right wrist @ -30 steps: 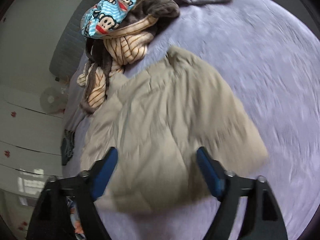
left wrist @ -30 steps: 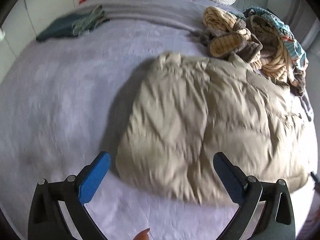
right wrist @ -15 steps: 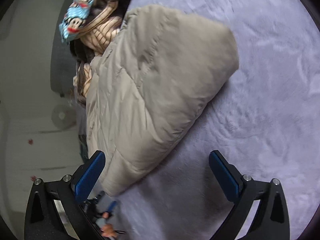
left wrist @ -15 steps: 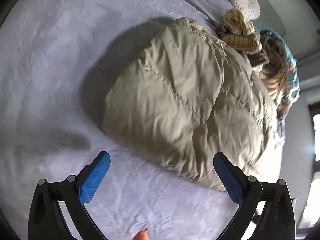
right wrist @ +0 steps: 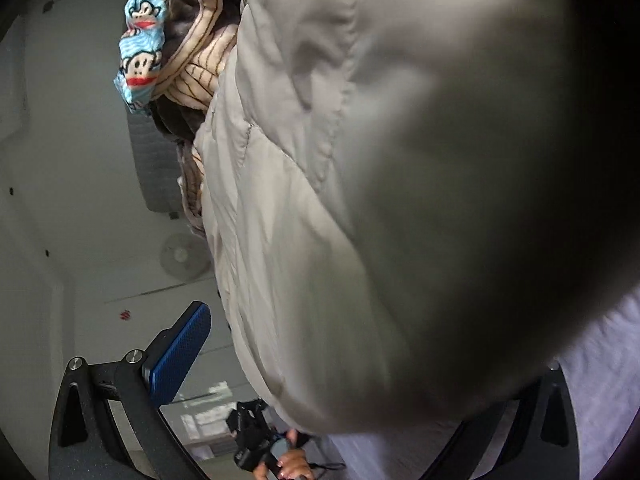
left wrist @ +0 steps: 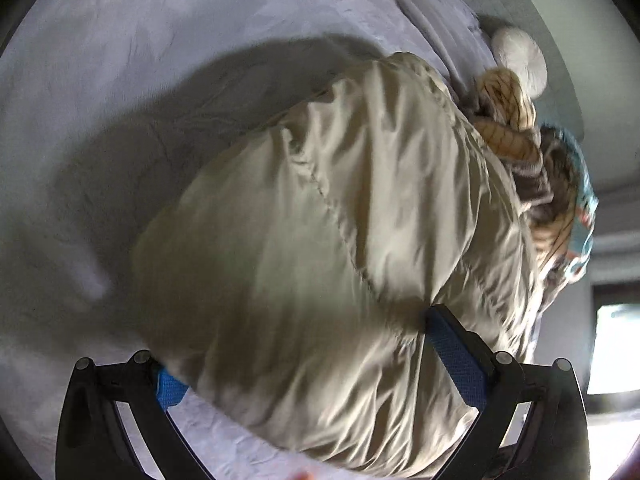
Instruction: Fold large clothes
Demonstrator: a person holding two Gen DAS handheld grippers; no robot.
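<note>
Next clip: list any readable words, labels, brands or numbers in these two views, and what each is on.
None readable.
Blue cloth: printed cartoon monkey faces only, no lettering.
Beige jacket: no label or logo showing.
Small red marks on the white surface: too small and blurred to read.

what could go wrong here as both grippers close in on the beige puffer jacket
1. The puffer jacket is thick and slick; the wide-open left gripper straddles its edge, so a shallow bite may slip off.
2. In the right wrist view the jacket fills the frame and hides one finger of the open right gripper, so it could grab blind, catching too many layers.
3. The pile of striped and monkey-print clothes touches the jacket's far end and may get dragged along.
</note>
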